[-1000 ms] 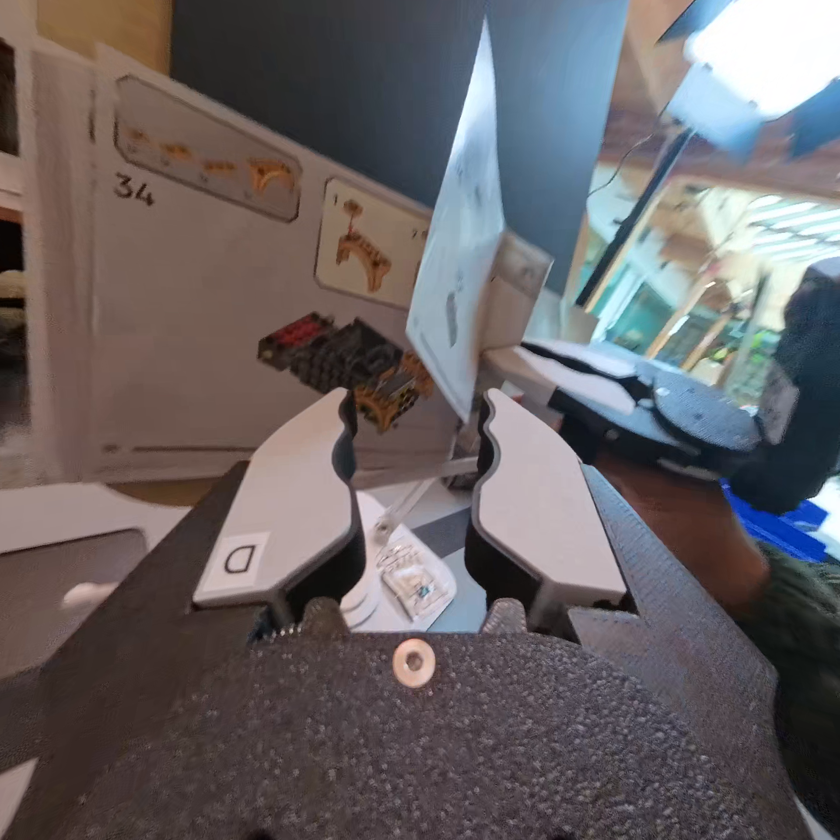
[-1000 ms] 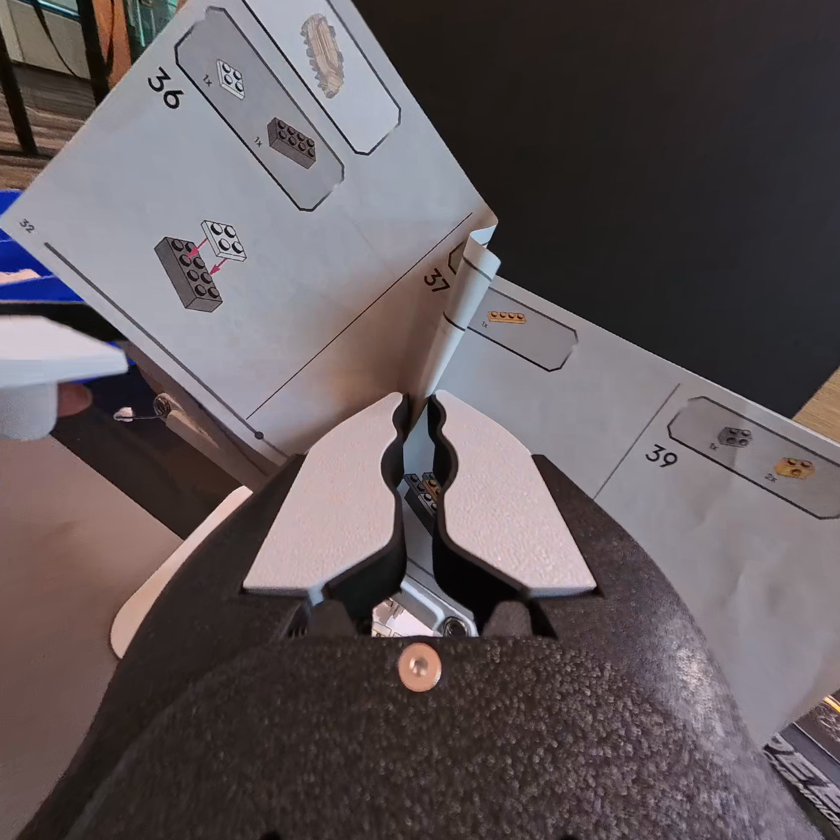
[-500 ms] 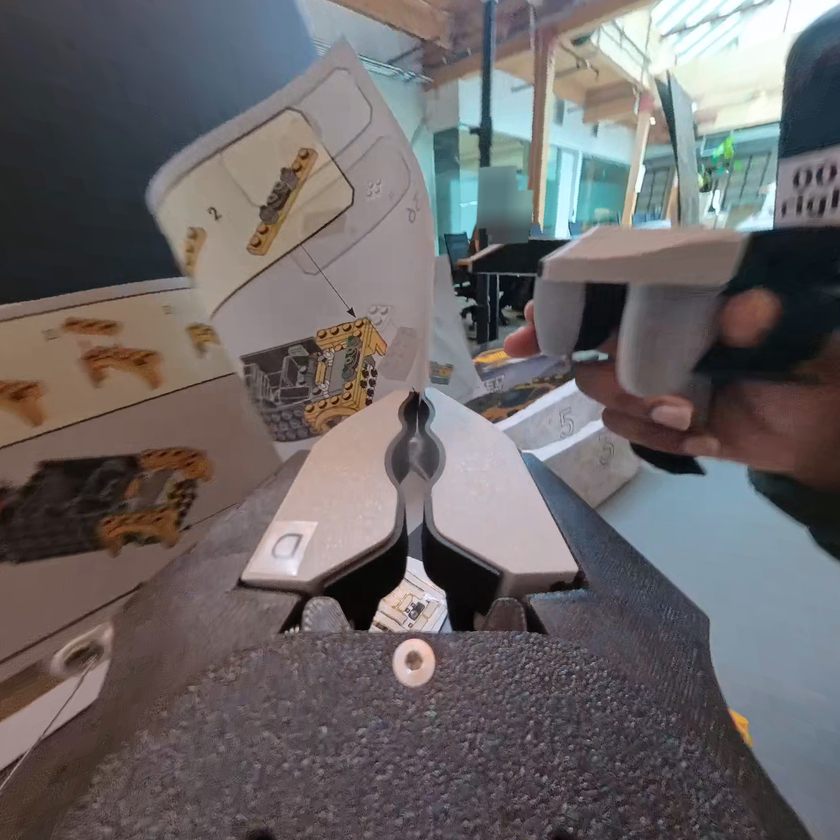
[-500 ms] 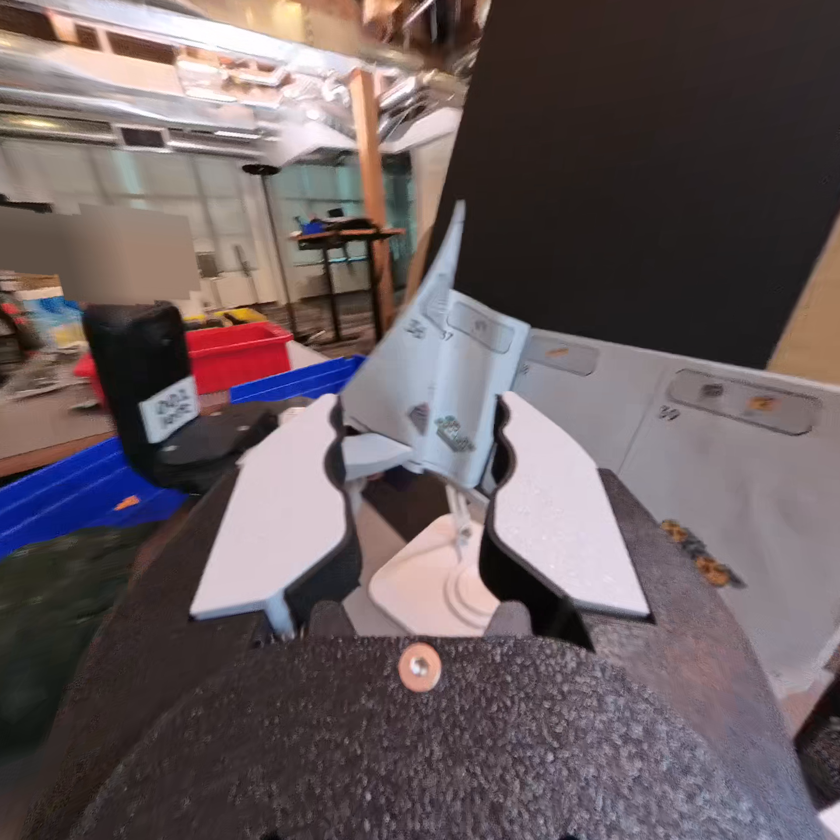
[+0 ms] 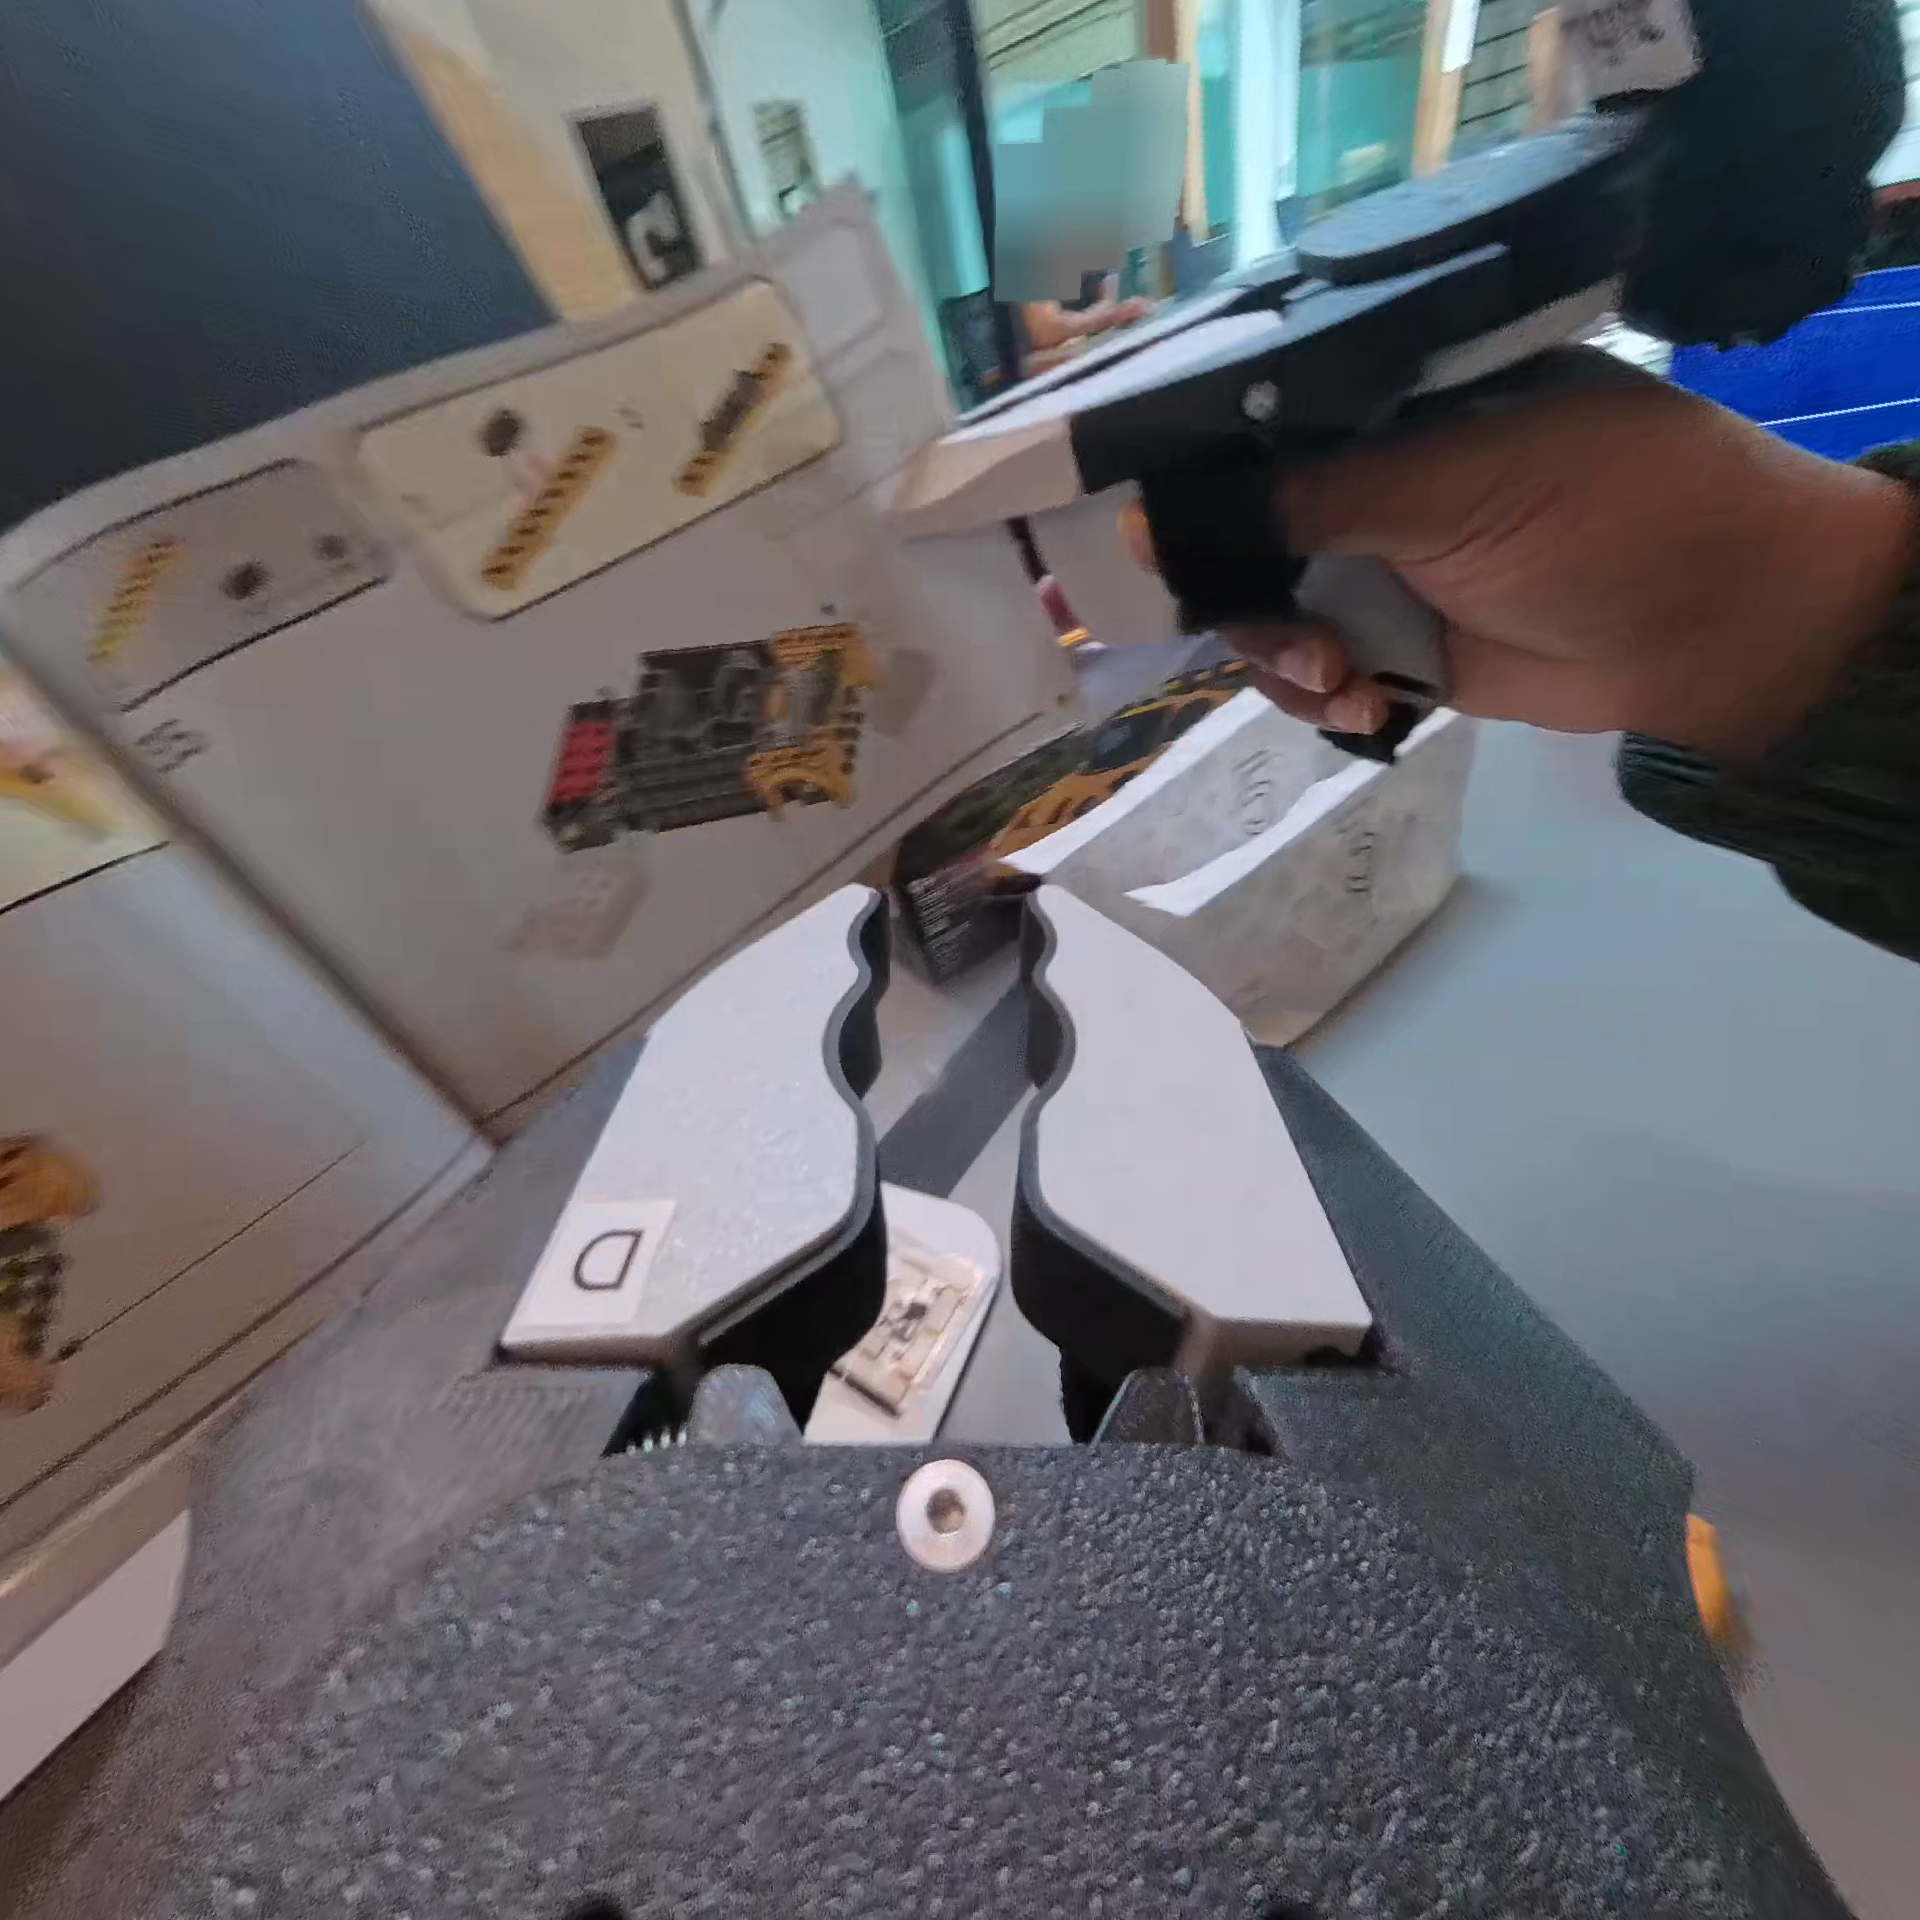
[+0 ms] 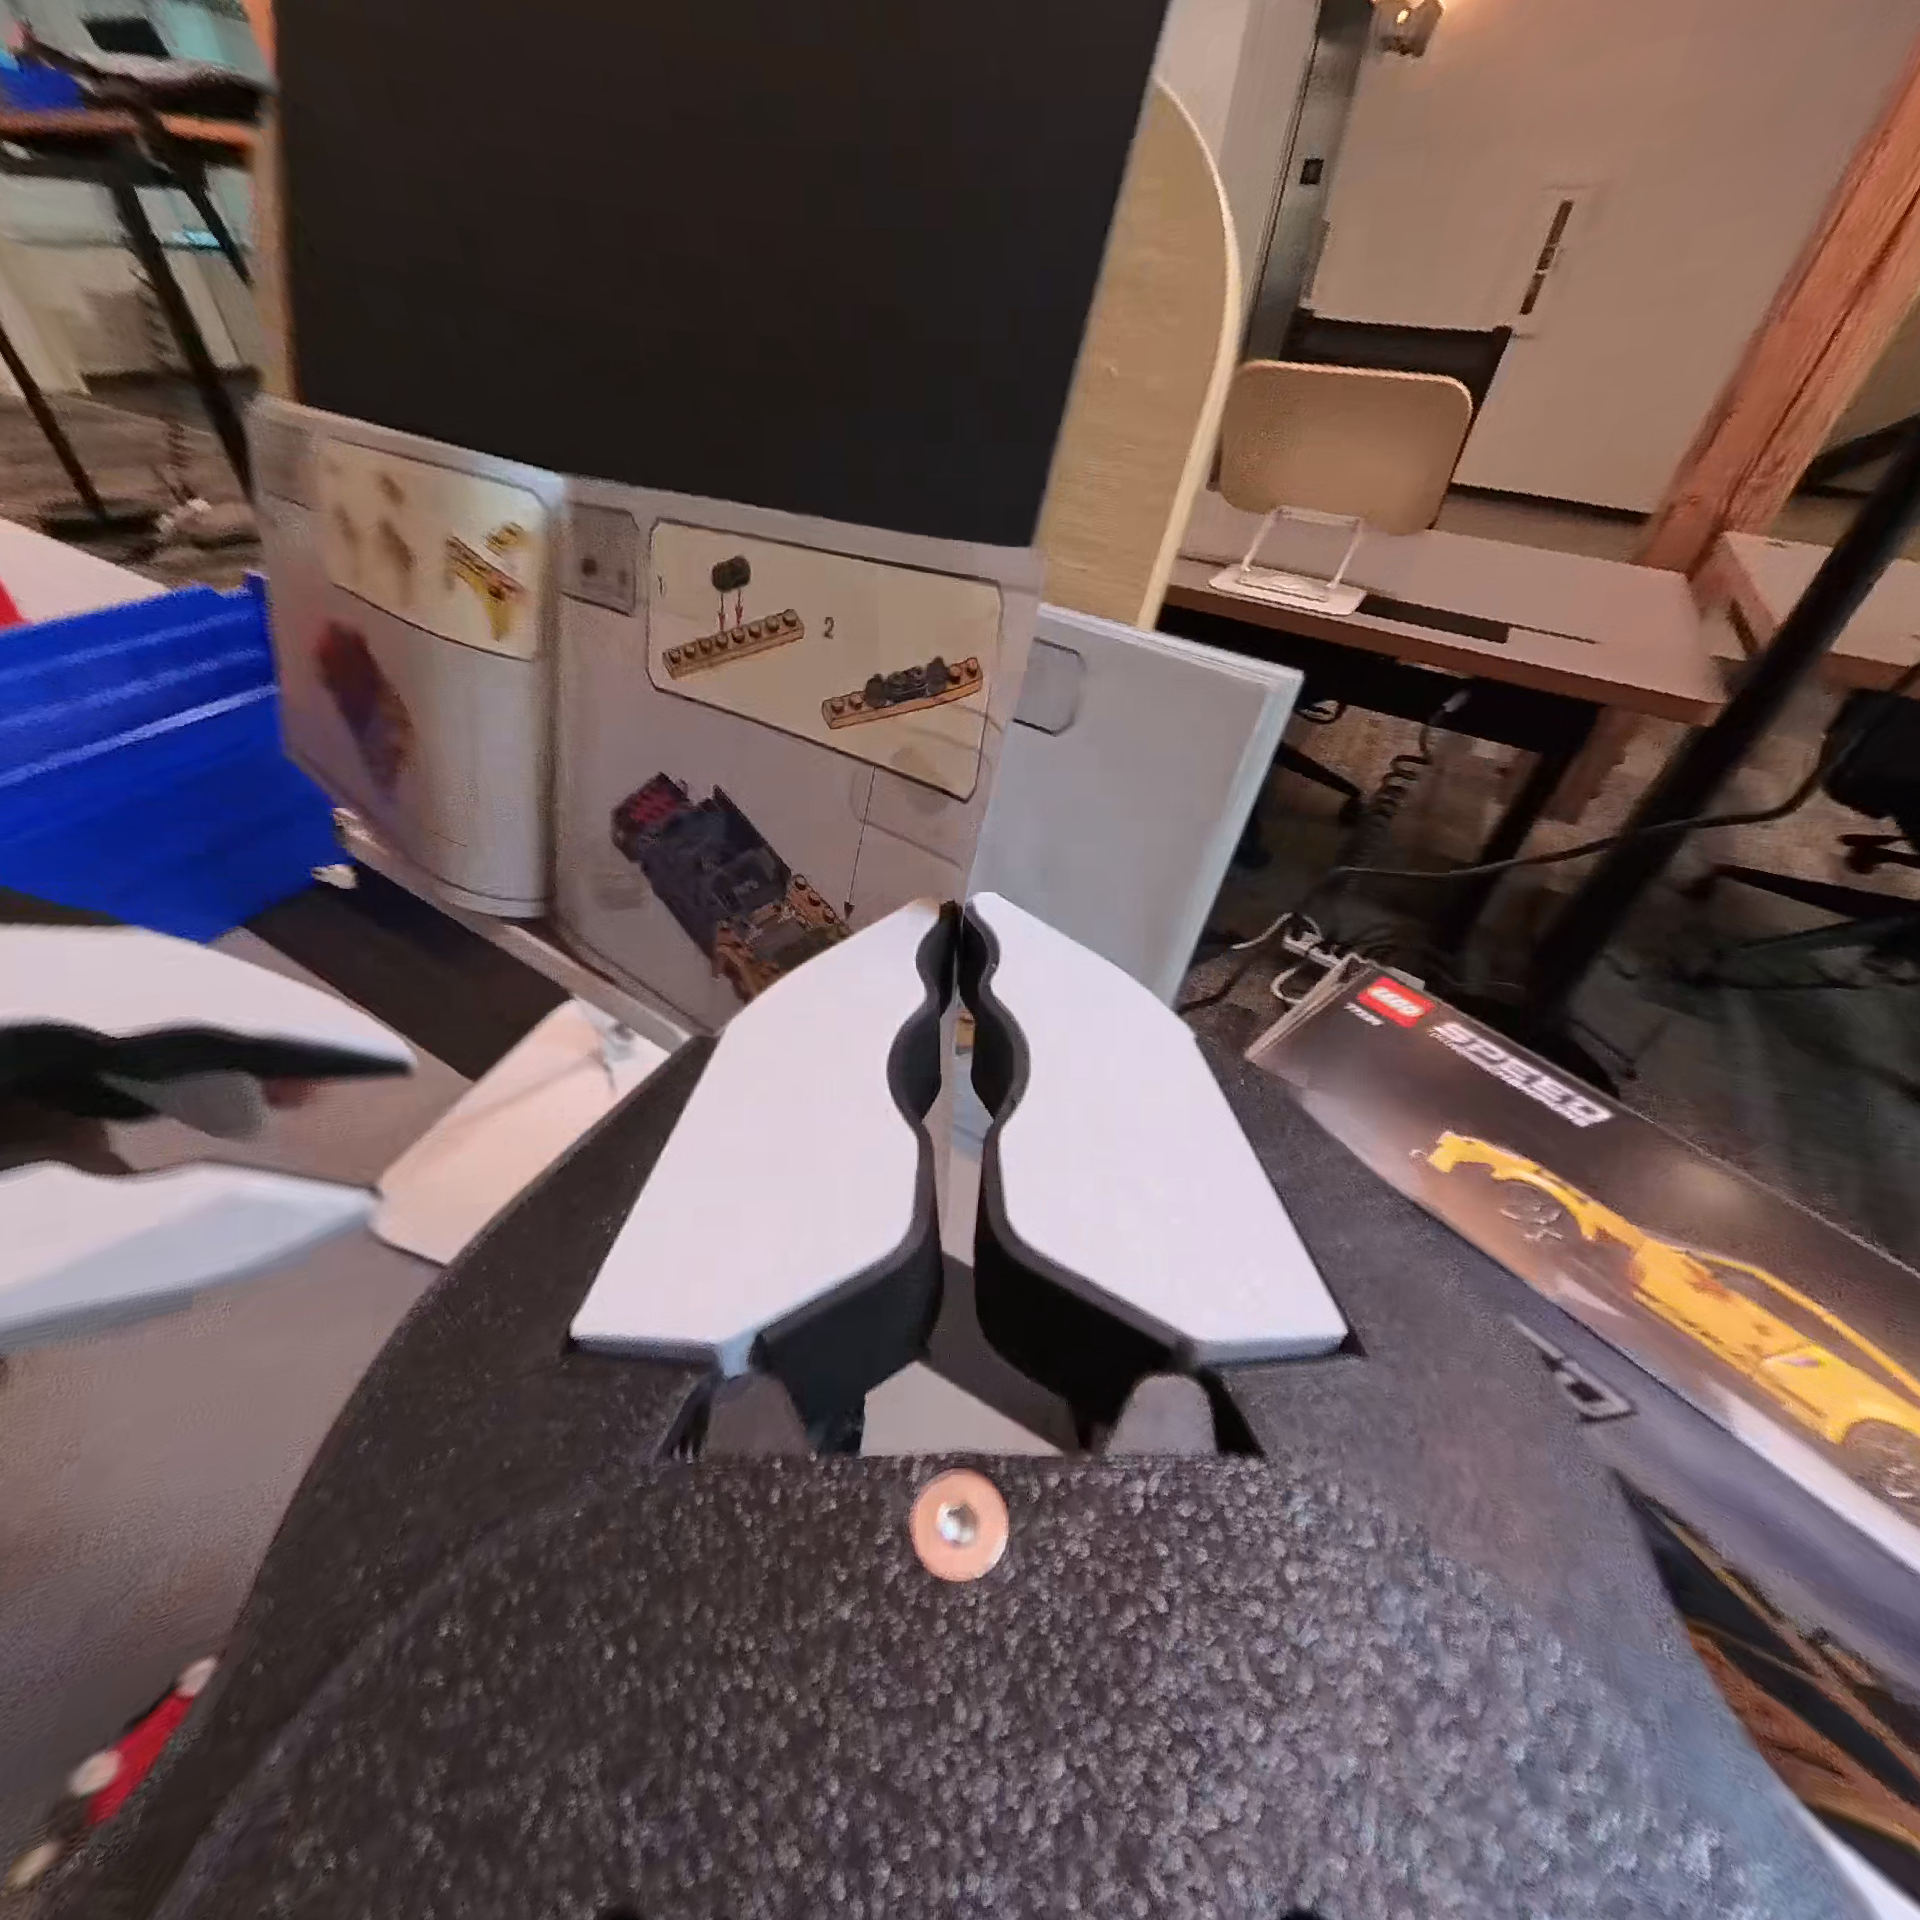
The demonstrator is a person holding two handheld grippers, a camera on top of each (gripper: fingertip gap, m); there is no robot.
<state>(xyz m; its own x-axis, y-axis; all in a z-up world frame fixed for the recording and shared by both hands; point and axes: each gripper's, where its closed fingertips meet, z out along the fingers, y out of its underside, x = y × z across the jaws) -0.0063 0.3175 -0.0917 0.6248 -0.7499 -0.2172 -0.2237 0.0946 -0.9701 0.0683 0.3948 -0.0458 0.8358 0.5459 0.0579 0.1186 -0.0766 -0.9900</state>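
Observation:
An open instruction booklet (image 6: pixel 499 665) stands upright on a white stand (image 6: pixel 499 1122) in front of a black panel (image 6: pixel 675 260). My right gripper (image 6: pixel 956 916) is shut on the lower right corner of one booklet page (image 6: pixel 790 748), whose edge runs down into the pads. The left wrist view shows the right gripper (image 5: pixel 925 494), held by a hand (image 5: pixel 1558 561), at that page's right edge. My left gripper (image 5: pixel 954 914) is open with nothing between its fingers, just right of the booklet (image 5: pixel 416 831). It shows blurred at the left of the right wrist view (image 6: pixel 364 1127).
A black box with a yellow car picture (image 6: pixel 1558 1195) lies to the right on the grey table (image 5: pixel 1558 1143); it also shows in the left wrist view (image 5: pixel 987 852). Two white numbered bags (image 5: pixel 1299 862) stand beside it. A blue bin (image 6: pixel 135 748) is at the back left. There is about 12 cm between the tips of the two grippers.
My right gripper was wide open around the lifted page half a second ago and has now shut on it. My left gripper, shut then, has opened and drawn back from the booklet.

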